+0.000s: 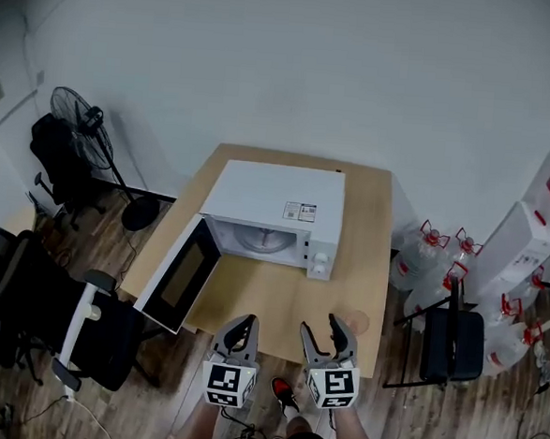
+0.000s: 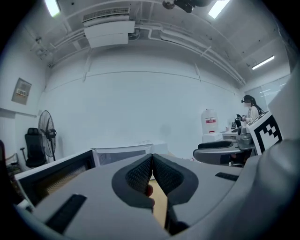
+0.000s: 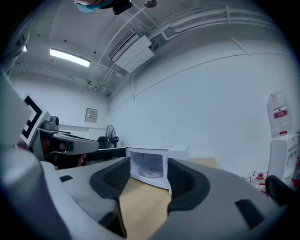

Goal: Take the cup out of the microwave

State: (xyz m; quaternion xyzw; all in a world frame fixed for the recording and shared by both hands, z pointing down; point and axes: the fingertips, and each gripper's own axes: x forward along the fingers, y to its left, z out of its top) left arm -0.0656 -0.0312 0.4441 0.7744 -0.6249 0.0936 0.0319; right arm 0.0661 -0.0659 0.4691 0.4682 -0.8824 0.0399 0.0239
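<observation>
The white microwave [image 1: 276, 200] stands on the wooden table [image 1: 260, 297] with its door [image 1: 179, 275] swung open to the left. Inside I see only the glass turntable [image 3: 151, 171]; no cup shows in there. A pale round thing [image 1: 357, 320], perhaps the cup, sits on the table near the front right edge, just right of my right gripper [image 1: 324, 328]. That gripper is open with nothing between its pads and points at the microwave [image 3: 176, 152]. My left gripper [image 1: 239, 326] hangs beside it over the table's front edge, its pads pressed together [image 2: 152, 159], empty.
A standing fan [image 1: 85, 121] and black office chairs [image 1: 25, 300] are at the left. Several water bottles [image 1: 432, 253], a black chair [image 1: 454, 344] and a white dispenser [image 1: 538, 223] crowd the right. A person [image 2: 251, 110] sits far off at the right.
</observation>
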